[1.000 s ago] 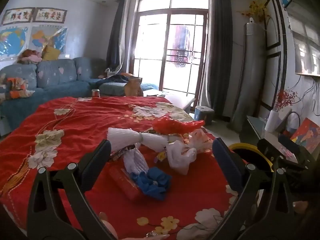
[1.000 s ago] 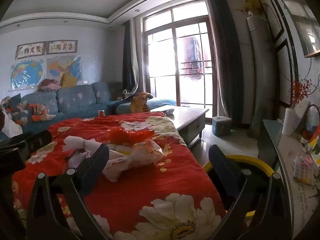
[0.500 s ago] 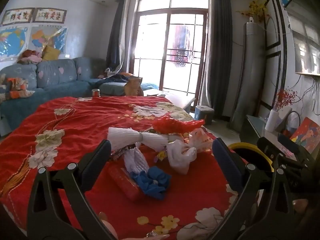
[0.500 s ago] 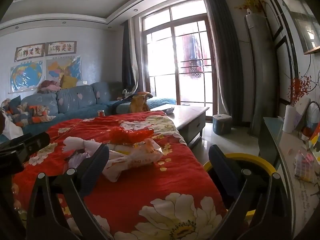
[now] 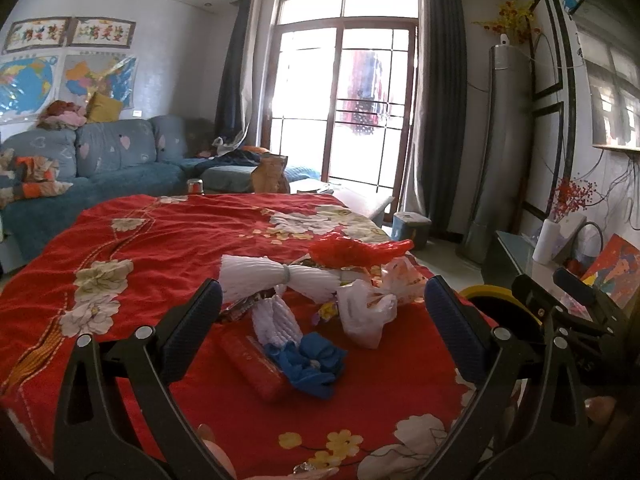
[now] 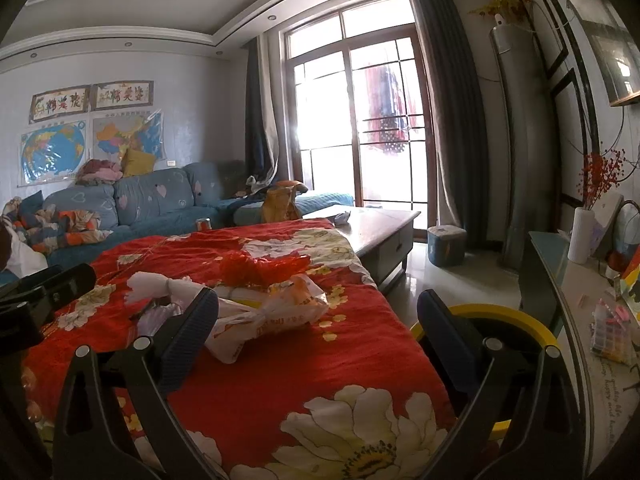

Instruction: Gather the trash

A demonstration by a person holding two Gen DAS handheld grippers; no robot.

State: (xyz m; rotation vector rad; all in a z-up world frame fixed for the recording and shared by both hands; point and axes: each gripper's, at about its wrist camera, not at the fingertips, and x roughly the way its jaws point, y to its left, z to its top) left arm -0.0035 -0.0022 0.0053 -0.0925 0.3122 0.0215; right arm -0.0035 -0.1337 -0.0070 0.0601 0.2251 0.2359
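Both claws hang released and empty above the red cloth [image 5: 168,240] on the counter, so the collecting looks not yet begun: this reads as the approach, with the first piece to be chosen. The left claw [image 5: 320,312] faces the trash heap squarely; nearest it lie a blue wad [image 5: 312,364] touching a red tube [image 5: 252,364], with white foam netting [image 5: 276,276] behind, a knotted white bag [image 5: 364,312] just to the right, and a red bag [image 5: 356,250] at the far edge of the heap. The right claw [image 6: 316,320] sits off to the side, with a printed bag [image 6: 276,316] between its fingers in view but well ahead of them. A yellow-rimmed bin [image 6: 492,316] stands by the counter's right edge, likely where the trash goes. The next move, I judge, calls for lowering the left claw onto the blue wad or white bag, pinching the loose plastic without catching the cloth beneath, then carrying it right to the bin. The pieces overlap, so lifting one may drag another. The right claw itself lies between heap and bin and may need to give way. A sofa [image 5: 116,160] and a side shelf with a vase [image 6: 582,236] stand well clear.
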